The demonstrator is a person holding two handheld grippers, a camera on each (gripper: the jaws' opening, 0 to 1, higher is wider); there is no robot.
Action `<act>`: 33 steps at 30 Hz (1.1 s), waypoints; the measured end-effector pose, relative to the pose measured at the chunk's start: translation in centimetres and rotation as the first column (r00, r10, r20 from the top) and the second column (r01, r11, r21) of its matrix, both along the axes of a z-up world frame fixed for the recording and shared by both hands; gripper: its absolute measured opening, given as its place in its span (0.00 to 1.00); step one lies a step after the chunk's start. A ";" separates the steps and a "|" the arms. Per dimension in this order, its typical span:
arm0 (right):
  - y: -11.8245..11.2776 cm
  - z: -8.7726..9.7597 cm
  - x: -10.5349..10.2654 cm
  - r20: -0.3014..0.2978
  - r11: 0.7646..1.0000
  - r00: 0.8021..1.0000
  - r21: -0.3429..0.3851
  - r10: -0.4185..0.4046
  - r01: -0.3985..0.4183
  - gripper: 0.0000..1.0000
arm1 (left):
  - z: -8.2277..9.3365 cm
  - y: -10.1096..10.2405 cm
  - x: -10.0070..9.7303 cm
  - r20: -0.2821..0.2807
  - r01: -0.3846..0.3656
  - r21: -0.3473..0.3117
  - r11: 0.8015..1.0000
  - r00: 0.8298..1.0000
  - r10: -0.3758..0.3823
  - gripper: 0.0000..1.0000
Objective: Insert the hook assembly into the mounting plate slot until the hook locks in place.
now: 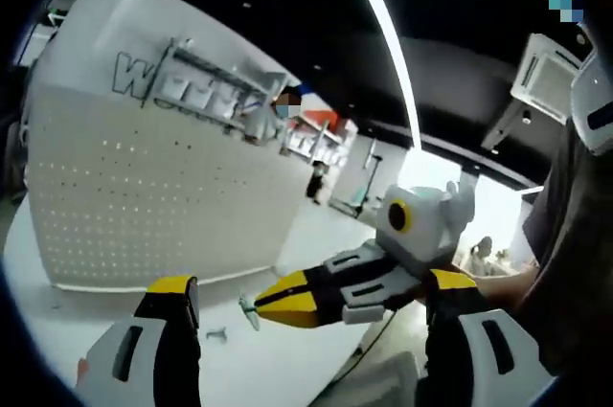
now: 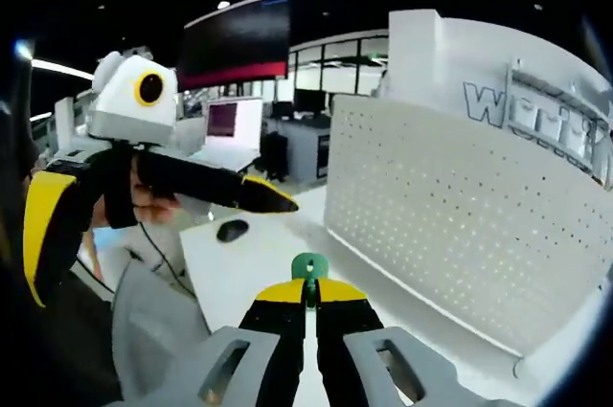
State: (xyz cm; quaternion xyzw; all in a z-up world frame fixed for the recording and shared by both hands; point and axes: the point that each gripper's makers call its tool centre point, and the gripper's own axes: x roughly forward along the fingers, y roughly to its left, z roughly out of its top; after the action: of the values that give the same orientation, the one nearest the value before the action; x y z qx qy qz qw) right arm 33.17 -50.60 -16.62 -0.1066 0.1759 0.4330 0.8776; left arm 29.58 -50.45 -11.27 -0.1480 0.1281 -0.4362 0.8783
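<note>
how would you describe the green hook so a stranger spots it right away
Start at the white perforated panel standing on the white table. In front of it the right tool has its yellow tips shut on the green hook. It is the one green piece there, poking up from the tips.

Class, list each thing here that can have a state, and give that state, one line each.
Left gripper: jaws open, holding nothing.
Right gripper: jaws shut on the small green hook piece.
White perforated pegboard panel: upright on the white table, no hook fitted yet.
Small metal part: lying loose on the table.
</note>
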 end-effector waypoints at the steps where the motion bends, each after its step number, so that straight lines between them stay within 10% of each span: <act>1: -0.2 0.1 0.2 0.001 1.000 1.000 0.007 -0.008 0.008 0.00 | -0.6 0.3 0.2 0.009 -0.019 0.049 0.999 1.000 0.019 1.00; 5: -1.1 0.6 1.2 0.016 0.998 0.998 0.033 -0.053 0.052 0.00 | -2.1 1.5 1.2 0.069 -0.129 0.187 0.974 0.991 0.118 1.00; 14: -4.3 2.9 5.9 0.019 0.940 0.969 0.250 -0.246 0.234 0.00 | -3.7 1.6 1.0 0.060 -0.179 0.193 0.965 0.984 0.170 1.00; 33: -11.1 7.3 16.7 0.213 0.824 0.806 0.292 -0.552 0.486 0.00 | -4.5 2.4 1.4 0.014 -0.184 0.180 0.966 0.983 0.185 1.00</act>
State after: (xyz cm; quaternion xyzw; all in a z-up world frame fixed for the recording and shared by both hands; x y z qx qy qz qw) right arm 49.86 -61.67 -9.27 -0.0168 0.0189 0.1715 0.9849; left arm 30.96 -48.10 -15.81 -0.0797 0.1543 -0.3391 0.9246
